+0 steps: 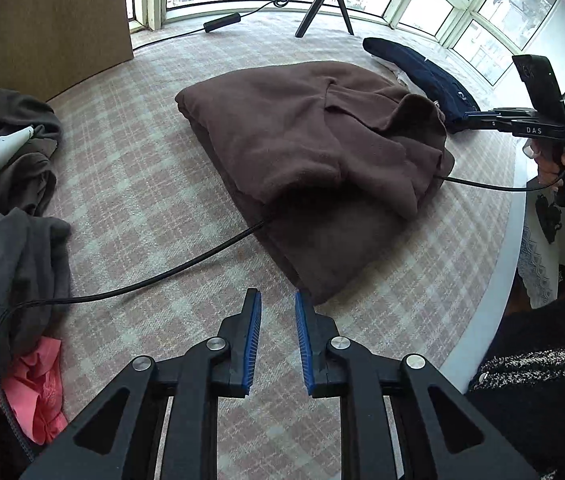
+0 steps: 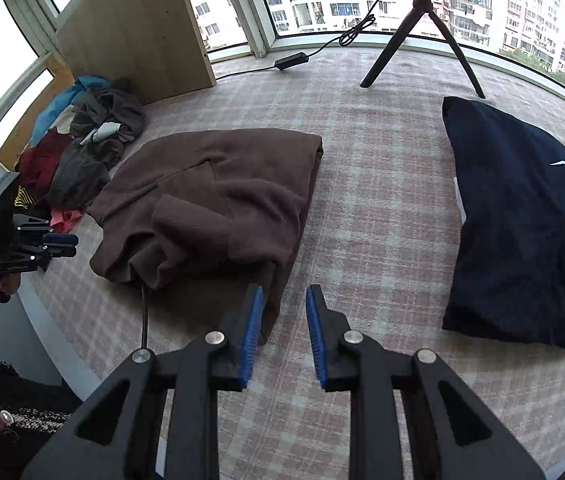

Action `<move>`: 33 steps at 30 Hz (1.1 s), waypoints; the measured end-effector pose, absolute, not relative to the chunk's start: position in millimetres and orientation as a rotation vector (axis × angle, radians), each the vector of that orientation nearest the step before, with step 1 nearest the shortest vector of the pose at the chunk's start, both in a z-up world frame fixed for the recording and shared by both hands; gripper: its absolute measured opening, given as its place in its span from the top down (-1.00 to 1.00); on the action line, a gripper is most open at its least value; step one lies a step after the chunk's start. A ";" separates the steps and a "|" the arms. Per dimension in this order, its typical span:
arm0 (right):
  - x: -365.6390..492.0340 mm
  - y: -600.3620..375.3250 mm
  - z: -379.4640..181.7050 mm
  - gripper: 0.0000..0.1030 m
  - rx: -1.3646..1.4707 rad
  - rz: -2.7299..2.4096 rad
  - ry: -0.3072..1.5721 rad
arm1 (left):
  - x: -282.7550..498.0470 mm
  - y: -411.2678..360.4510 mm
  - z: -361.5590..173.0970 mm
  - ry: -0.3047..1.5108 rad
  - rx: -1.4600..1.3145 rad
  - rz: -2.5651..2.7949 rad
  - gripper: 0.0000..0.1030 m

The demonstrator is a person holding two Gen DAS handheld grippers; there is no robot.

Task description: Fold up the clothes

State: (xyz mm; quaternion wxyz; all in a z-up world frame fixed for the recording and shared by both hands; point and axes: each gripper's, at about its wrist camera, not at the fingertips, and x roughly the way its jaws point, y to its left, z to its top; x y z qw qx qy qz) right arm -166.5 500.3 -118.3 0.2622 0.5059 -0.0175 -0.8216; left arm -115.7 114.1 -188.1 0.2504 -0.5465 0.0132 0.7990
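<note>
Brown fleece, a folded garment [image 1: 314, 152], lay in a thick bundle near the middle of the checked, carpeted platform [image 1: 134, 184], its last flap turned over on top and a lower layer sticking out toward the near rim. Both tools hung just off that near rim, pointing steeply down at the cloth. The left gripper [image 1: 277, 304] had its jaws parted a little and empty, the blue pads apart with only carpet between them; the near corner of the fleece lay just ahead and slightly to the right of them. The right gripper [image 2: 284, 300] showed jaws spread somewhat wider, also holding nothing, and the same bundle's near edge sat just ahead and to the left of them. So the fleece lay between the two hands, its longer side running from near rim to far, and neither tool touched it. I judged the right hand the nearer to the navy folded garment [image 2: 522, 220], which lay well apart toward the right edge. A heap of unfolded clothes [image 2: 78, 160] waited by the left edge, closer to the left hand. A black cable [image 1: 142, 284] ran under the fleece.
</note>
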 end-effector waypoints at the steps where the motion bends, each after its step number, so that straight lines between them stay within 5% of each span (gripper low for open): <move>1: -165.8 500.9 -109.8 0.32 1.349 -2.226 -0.095 | -117.2 112.5 -179.1 0.010 -1.465 2.182 0.50; 4: -173.7 497.5 -106.8 0.29 1.400 -2.146 -0.313 | -136.0 113.8 -171.3 -0.141 -1.509 2.140 0.27; 6: -173.7 492.6 -111.5 0.29 1.485 -2.049 -0.446 | -143.4 112.2 -165.4 -0.229 -1.550 2.103 0.33; 12: -121.2 499.9 -58.1 0.29 1.346 -1.987 -0.333 | -121.0 68.0 -102.0 -0.269 -1.424 2.208 0.25; 14: -126.2 508.9 -56.8 0.09 1.322 -2.024 -0.428 | -130.0 73.6 -113.5 -0.316 -1.451 2.204 0.11; 19: -175.5 499.9 -121.2 0.08 1.536 -2.144 -0.546 | -162.5 102.5 -174.4 -0.458 -1.603 2.132 0.07; 26: -203.2 521.4 -186.1 0.08 1.648 -2.058 -1.138 | -193.6 106.7 -214.4 -0.739 -1.668 2.065 0.03; 30: -217.7 509.1 -184.1 0.08 1.717 -2.147 -1.001 | -203.1 113.3 -224.1 -0.677 -1.733 2.077 0.10; 33: -223.7 486.9 -180.4 0.08 1.753 -2.193 -0.776 | -204.3 121.6 -223.7 -0.602 -1.741 2.108 0.52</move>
